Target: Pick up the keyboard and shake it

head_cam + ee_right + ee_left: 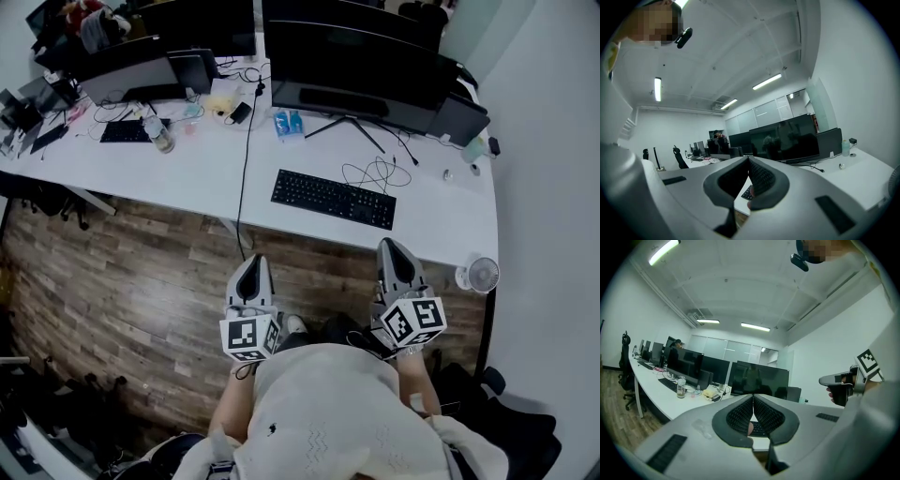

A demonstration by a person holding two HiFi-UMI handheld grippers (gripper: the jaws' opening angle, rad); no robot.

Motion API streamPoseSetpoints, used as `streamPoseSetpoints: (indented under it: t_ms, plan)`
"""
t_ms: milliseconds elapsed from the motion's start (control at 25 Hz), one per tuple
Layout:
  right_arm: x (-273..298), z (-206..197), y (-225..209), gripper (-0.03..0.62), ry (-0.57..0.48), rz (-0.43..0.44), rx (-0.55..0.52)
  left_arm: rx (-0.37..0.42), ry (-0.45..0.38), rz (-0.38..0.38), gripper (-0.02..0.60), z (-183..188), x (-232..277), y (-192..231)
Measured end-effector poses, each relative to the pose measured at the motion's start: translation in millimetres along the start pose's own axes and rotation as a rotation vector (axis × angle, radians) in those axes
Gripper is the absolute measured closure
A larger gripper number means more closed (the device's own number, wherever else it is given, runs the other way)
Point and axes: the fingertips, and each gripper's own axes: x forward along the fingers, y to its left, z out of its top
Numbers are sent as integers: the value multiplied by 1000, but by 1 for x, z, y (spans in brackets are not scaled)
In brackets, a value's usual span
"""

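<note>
A black keyboard lies flat on the white desk, in front of a wide dark monitor. My left gripper is held over the wooden floor, short of the desk's front edge and left of the keyboard. It is shut and empty. My right gripper is at the desk's front edge, just in front of the keyboard's right end, also shut and empty. In the left gripper view the jaws meet with the keyboard showing dimly behind them. A sliver of keyboard shows below the shut jaws in the right gripper view.
A black cable runs across the desk to the left of the keyboard, and a looped wire lies behind it. A small white fan stands at the desk's right front corner. A bottle and a second keyboard sit far left.
</note>
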Motion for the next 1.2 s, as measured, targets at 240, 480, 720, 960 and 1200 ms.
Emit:
streamPoseSetpoints:
  t_ms: [240,480,720,960,1200]
  plan:
    - [25,-4,1,593,16,-10,7,-2,12,-13,565,-1,17,14]
    - [58,-3,-5,593,21,-13,2,-4,10,12,565,2,40,30]
    - [108,7,-24,593,21,-10,-1,6,24,33,565,6,84,45]
    - [152,18,-60,592,33,-53,8,19,22,49,565,16,132,48]
    - [185,30,-93,592,24,-34,10,19,10,61,565,21,179,40]
